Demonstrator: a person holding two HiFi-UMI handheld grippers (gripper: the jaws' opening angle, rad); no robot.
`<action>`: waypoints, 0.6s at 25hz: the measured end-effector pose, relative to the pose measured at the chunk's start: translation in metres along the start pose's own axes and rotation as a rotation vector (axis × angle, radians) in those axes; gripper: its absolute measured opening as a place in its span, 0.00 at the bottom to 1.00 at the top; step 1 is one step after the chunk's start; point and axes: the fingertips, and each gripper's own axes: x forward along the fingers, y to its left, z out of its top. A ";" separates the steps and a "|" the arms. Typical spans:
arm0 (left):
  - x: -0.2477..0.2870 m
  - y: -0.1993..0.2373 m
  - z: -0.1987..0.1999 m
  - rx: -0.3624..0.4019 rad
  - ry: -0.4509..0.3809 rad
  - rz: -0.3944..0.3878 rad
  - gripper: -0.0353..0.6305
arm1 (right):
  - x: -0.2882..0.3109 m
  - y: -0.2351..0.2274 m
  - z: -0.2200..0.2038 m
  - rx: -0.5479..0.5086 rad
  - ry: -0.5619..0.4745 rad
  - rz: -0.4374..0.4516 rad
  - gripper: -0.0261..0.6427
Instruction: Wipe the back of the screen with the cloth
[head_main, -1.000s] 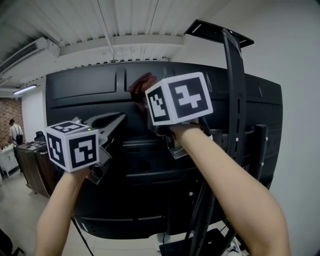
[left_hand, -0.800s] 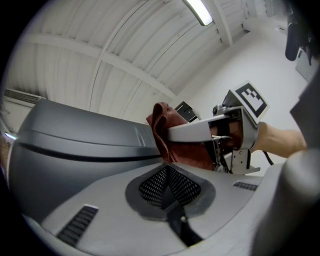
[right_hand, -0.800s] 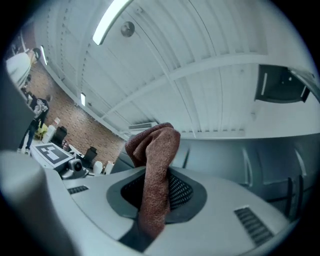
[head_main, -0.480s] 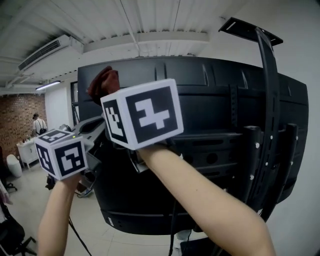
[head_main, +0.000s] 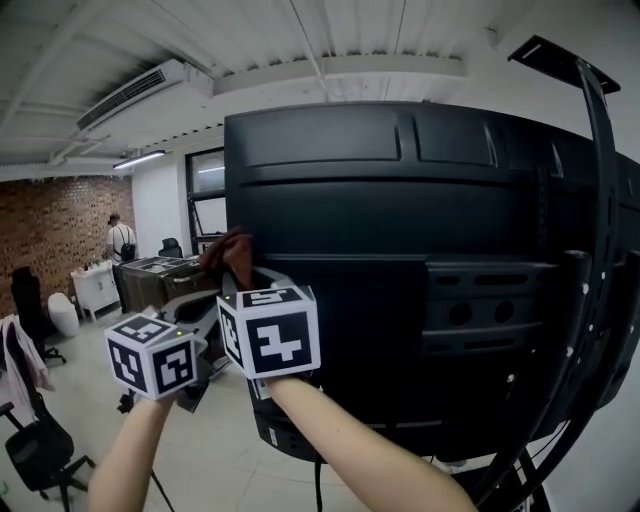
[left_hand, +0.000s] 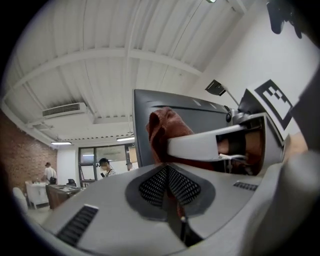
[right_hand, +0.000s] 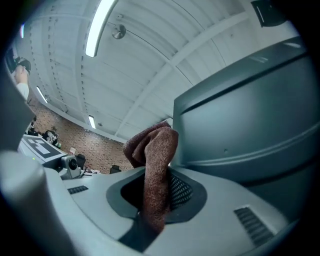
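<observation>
The big black back of the screen (head_main: 420, 270) fills the middle and right of the head view. A reddish-brown cloth (head_main: 228, 256) is bunched against the screen's left edge. My right gripper (head_main: 238, 280) is shut on it, and its marker cube sits just below. In the right gripper view the cloth (right_hand: 155, 165) stands up between the jaws of the right gripper (right_hand: 160, 187), beside the screen (right_hand: 250, 120). My left gripper (head_main: 205, 318) hangs just left of the right one, off the screen. Its pads meet in the left gripper view (left_hand: 167, 172), with nothing held.
The screen's black stand pole (head_main: 600, 200) runs up the right side. Off to the left is an open office floor with a desk (head_main: 150, 270), a chair with clothing on it (head_main: 35, 440) and a person (head_main: 118, 240) far back. A wall air conditioner (head_main: 140, 95) hangs overhead.
The right gripper carried the cloth from the screen's upper middle leftward to the top corner, then down along the left edge. The left gripper stayed beside it, shut.
</observation>
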 end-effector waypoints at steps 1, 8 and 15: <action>0.000 0.002 -0.006 -0.010 0.007 -0.001 0.07 | 0.003 0.000 -0.006 0.016 -0.001 -0.008 0.13; 0.013 -0.017 -0.020 -0.024 0.013 -0.057 0.07 | -0.014 -0.035 -0.028 0.047 -0.019 -0.137 0.13; 0.039 -0.078 -0.012 -0.014 -0.038 -0.182 0.07 | -0.074 -0.089 -0.023 0.024 -0.071 -0.270 0.13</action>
